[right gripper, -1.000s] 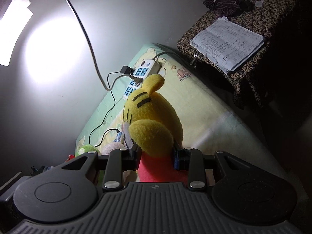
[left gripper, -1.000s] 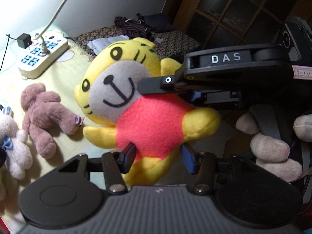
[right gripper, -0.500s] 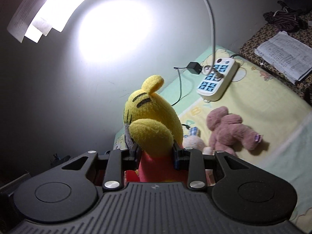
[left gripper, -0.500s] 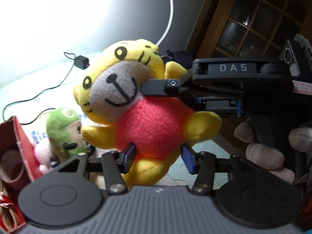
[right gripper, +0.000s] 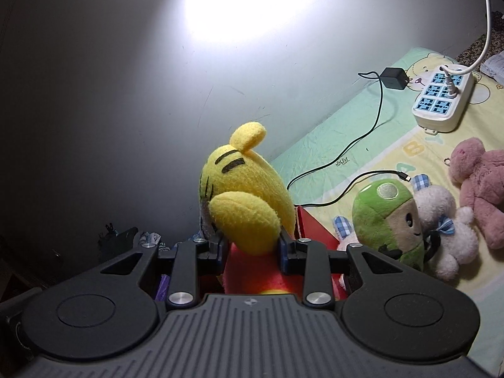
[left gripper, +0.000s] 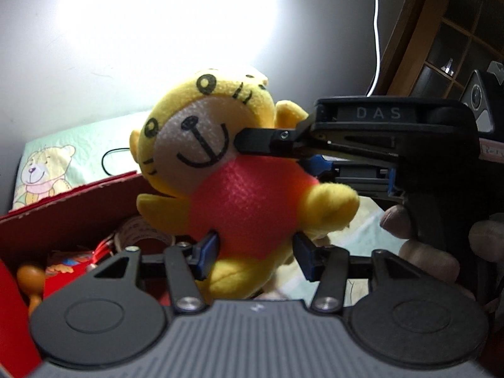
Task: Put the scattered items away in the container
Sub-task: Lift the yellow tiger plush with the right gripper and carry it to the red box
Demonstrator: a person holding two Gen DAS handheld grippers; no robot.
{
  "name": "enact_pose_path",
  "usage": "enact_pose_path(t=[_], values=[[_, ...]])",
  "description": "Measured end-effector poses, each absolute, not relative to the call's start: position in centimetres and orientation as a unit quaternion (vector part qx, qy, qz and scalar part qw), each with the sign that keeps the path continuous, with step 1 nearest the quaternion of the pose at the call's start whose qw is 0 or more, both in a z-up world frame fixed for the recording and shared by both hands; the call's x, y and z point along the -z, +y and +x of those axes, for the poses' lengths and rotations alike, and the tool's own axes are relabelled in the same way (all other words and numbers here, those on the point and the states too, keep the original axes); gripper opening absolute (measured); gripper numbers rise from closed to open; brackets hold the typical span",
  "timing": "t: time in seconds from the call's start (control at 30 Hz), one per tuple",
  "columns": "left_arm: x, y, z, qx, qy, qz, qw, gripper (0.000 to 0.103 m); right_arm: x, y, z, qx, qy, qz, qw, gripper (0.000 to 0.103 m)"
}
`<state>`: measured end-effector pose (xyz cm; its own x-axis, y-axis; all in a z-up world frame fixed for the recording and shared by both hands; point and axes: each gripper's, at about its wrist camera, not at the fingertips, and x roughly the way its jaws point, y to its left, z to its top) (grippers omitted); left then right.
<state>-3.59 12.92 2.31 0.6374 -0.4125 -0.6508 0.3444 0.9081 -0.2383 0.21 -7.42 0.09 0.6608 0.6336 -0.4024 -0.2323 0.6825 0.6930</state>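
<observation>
Plush tiger (left gripper: 249,189) hangs in the air at the red box (left gripper: 72,208) rim, pinched by both your tools: left gripper (left gripper: 255,252) squeezes its lower body, right gripper (right gripper: 249,247) clamps near its arm. Inside the box, at 8 o'clock from the tiger, you already have a tape roll (left gripper: 141,236) and small bits. Left on the bed, at 3 o'clock in the right view: green plush (right gripper: 387,220), white plush (right gripper: 444,230), pink plush (right gripper: 482,186). Box depth and floor are cut off; its far contents are too dim to name.
</observation>
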Motion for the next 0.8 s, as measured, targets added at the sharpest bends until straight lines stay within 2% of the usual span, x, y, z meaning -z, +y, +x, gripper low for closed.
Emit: enact_pose_path(t=[0.27,0.4,0.5,0.8], values=[[0.4,15.4,-2.1,0.193,0.402,-0.046,0.894,0.054,0.9,-2.3,0.0,-0.212,0.337,0.228,0.889,0.033],[1.4,16.8,-1.5,0.199,0.412,-0.055,0.887,0.060,1.2,-0.5,0.2,-0.200,0.339,0.183,0.901,0.033],[2.4,17.1,-2.4,0.204,0.419,-0.053,0.883,0.060,1.2,0.9,-0.1,-0.196,0.346,0.149,0.905,0.033],[5.1,18.5,-1.3,0.175,0.457,-0.053,0.870,0.060,3.6,2.6,0.7,-0.148,0.365,0.139,0.908,0.032]])
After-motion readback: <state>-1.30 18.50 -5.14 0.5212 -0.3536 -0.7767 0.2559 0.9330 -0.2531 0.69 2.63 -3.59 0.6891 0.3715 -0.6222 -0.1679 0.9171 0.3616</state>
